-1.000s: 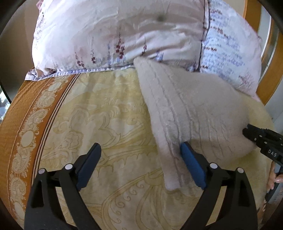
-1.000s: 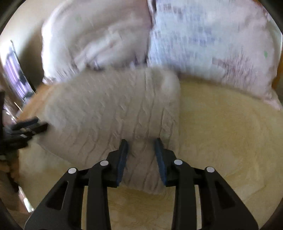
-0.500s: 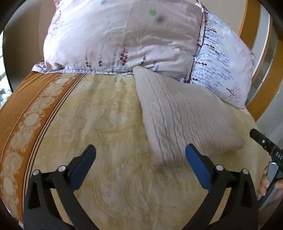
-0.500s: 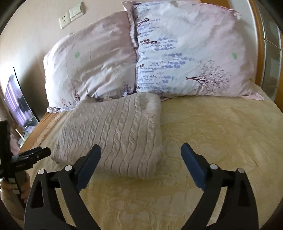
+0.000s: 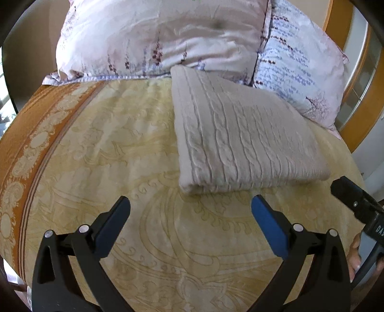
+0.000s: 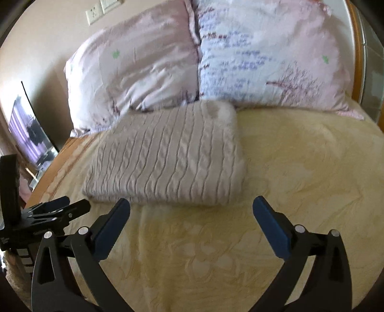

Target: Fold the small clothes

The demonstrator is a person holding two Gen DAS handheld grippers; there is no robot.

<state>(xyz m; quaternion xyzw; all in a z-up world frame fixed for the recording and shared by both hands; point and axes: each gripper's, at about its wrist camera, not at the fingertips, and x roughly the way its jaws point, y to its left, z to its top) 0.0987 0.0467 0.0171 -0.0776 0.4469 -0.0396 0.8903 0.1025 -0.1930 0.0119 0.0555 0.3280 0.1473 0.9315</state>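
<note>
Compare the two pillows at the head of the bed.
The left pillow is plain pinkish with small sprigs low down; the right pillow is paler, with rows of purple sprigs and a tree. The folded knit touches the left pillow's lower edge more than the right's. Both lean against the headboard end.

Yellow bedspread (image 5: 100, 148) with a raised swirl pattern, spread flat across the bed. Orange border band (image 5: 26, 144) with pale medallions down one side. Two pillows against the head end, side by side and touching: a pale pink one (image 6: 134, 79) with small flower sprigs, a bluish-white one (image 6: 271, 62) printed with purple sprigs and a tree. Wooden bed frame (image 5: 374, 91) behind the pillows. Beige wall with white wall sockets (image 6: 103, 9). Dark-edged picture (image 6: 28, 134) leaning beside the bed.
</note>
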